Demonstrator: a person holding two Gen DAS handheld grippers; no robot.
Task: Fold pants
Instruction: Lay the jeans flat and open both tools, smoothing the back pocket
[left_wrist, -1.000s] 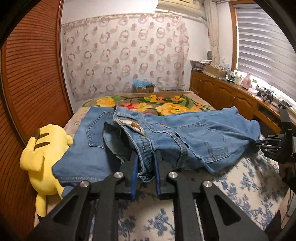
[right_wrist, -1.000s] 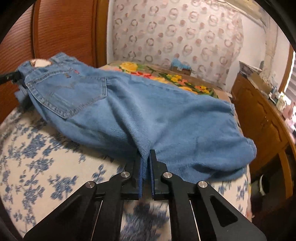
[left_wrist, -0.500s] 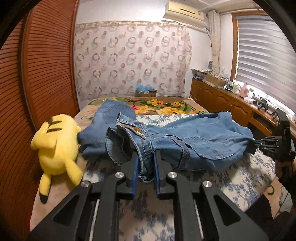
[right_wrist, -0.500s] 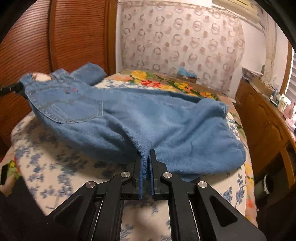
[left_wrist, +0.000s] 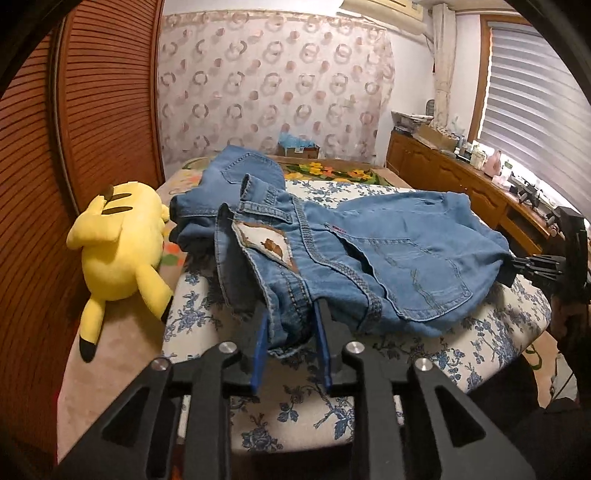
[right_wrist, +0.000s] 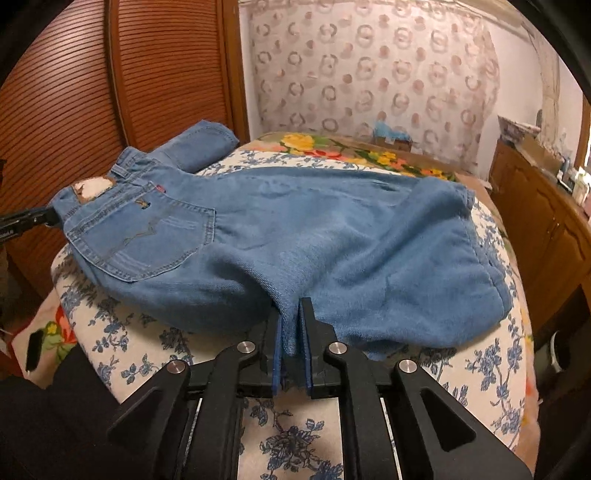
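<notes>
Denim jeans (left_wrist: 369, 258) sit between both opening tongs, left (left_wrist: 290, 332) slack, right (right_wrist: 291, 332) barely touching.

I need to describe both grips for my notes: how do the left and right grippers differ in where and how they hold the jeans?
The left gripper has the bunched waistband of the jeans between its jaws; the right gripper has a fold of plain leg fabric. The left's jaws stand wider apart than the right's. Both are opening.

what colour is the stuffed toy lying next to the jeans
Bright yellow, with dark stripes; the stuffed toy shows only in the left wrist view.
</notes>
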